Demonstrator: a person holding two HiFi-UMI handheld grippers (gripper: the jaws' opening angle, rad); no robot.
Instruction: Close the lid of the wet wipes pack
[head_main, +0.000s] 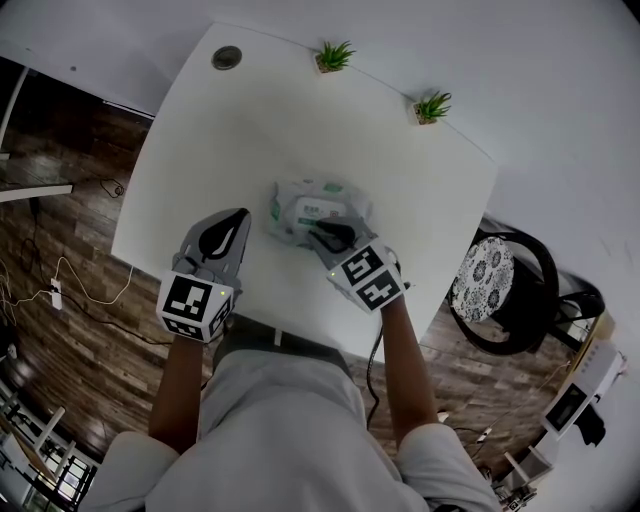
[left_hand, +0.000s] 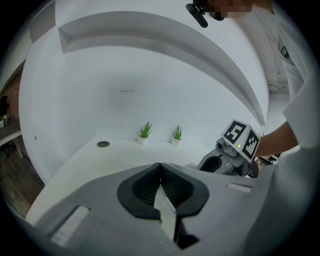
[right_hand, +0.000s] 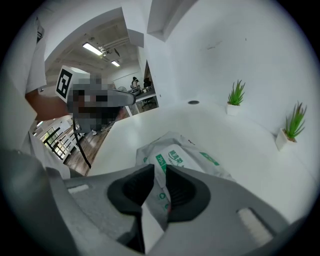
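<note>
We locate the wet wipes pack near the middle of the white table, with its long axis running roughly across the person's body from left to right. The right gripper is the nearer tool. It reaches in from the near right corner of the pack, and its tips lie over the pack's top face beside the printed label panel. In the right gripper view, the right gripper has its jaws drawn to a narrow slit. The wet wipes pack lies directly ahead of and beneath the tips, and its green print shows through the slit. We see no film or flap pinched between the jaws. We cannot tell from these views whether the lid is fully seated or slightly raised. The left gripper hovers over bare table just to the left of the pack and does not touch it. In the left gripper view, the left gripper has its jaws together with nothing between them. We judge that the coming move depends on the pack lying straight below the right tips, so a downward press by the right gripper should seat the lid. The left gripper stands close enough to brace the pack's left end if it slides.
</note>
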